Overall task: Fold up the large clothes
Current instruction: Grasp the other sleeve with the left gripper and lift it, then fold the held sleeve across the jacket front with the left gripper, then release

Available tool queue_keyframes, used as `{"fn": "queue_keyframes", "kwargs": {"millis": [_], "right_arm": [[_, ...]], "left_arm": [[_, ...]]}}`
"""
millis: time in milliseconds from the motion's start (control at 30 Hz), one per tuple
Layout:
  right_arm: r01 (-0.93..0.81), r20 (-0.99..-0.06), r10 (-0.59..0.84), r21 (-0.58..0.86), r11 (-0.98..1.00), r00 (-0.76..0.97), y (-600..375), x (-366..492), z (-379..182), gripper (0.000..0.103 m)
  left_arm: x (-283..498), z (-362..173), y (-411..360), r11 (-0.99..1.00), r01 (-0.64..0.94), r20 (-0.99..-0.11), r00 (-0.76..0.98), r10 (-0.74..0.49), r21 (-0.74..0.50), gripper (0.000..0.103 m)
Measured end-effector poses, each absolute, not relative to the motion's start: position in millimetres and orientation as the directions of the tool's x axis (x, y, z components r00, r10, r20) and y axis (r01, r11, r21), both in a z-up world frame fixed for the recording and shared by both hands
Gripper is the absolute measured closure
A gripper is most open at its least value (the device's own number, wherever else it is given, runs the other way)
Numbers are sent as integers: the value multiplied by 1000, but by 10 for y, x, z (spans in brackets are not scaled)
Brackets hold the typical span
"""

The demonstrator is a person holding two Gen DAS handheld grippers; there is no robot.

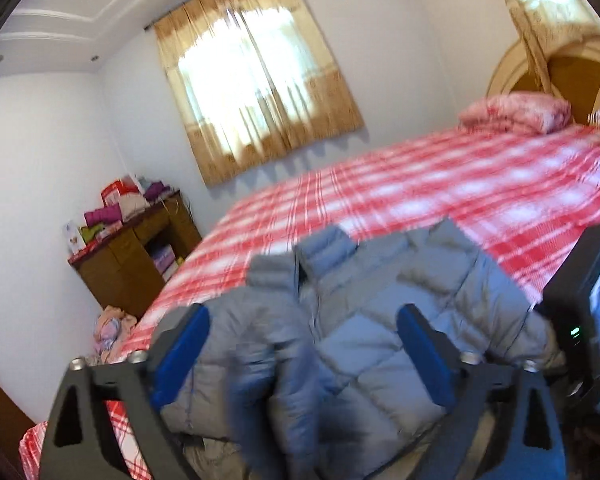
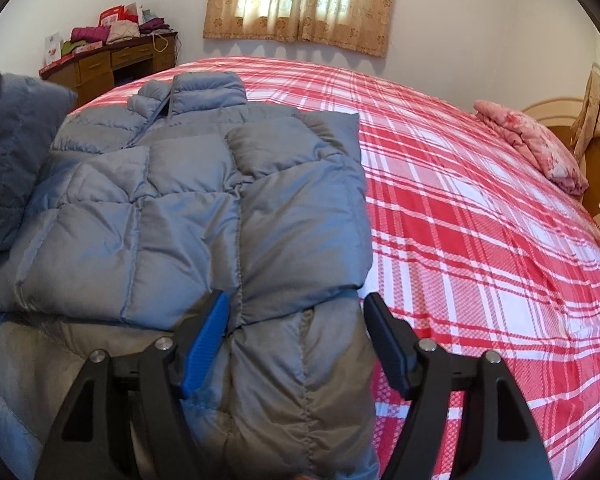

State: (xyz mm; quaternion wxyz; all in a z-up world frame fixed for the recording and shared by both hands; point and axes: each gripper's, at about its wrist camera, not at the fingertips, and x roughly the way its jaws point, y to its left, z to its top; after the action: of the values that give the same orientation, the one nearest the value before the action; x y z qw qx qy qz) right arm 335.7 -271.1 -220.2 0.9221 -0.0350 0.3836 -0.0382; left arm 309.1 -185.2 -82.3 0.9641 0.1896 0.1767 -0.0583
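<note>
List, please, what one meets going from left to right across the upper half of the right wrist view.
Wooden desk with piled things → grey puffer jacket → beige curtain → pink folded blanket → wooden headboard.

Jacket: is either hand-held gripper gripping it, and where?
Neither. Left hand-held gripper and right hand-held gripper stand open over the grey jacket.

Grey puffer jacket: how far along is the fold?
Done: the grey puffer jacket lies on the plaid bed, right side already folded in. In hand: nothing; left gripper and right gripper are both open over it. Left: the other side, at the right-wrist view's left edge, and the final fold.
</note>
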Motion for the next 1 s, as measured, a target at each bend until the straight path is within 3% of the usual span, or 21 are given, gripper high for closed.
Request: {"fn": "queue_keyframes", "kwargs": {"millis": [233, 433, 600, 800, 833, 933, 1000], "right_arm": [[32, -715, -65, -60, 998, 696, -2766, 3363, -2200, 24], [7, -697, 56, 88, 996, 715, -2925, 3242, -1922, 24], [-122, -662, 192, 150, 981, 724, -2590, 3243, -1493, 24], [-239, -751, 250, 126, 963, 611, -2035, 3527, -1723, 24], [-239, -764, 264, 146, 960, 589, -2007, 3575, -1802, 29], [-238, -761, 328, 231, 943, 560, -1987, 3623, -1943, 71], [-240, -745, 316, 213, 947, 587, -1978, 3568, -1926, 84]], "left_arm": [[3155, -709, -1176, 961, 46, -359, 931, 58, 274, 5], [3434, -1128, -139, 938, -160, -476, 828, 297, 306, 5], [3703, -1580, 284, 926, -228, -587, 721, 369, 301, 5], [3794, -1855, 370, 918, -261, -618, 679, 395, 300, 5], [3794, -1875, 349, 918, -262, -619, 679, 396, 299, 5], [3776, -1907, 390, 919, -266, -626, 674, 392, 290, 5], [3799, -1926, 403, 921, -265, -633, 670, 389, 285, 5]]}}
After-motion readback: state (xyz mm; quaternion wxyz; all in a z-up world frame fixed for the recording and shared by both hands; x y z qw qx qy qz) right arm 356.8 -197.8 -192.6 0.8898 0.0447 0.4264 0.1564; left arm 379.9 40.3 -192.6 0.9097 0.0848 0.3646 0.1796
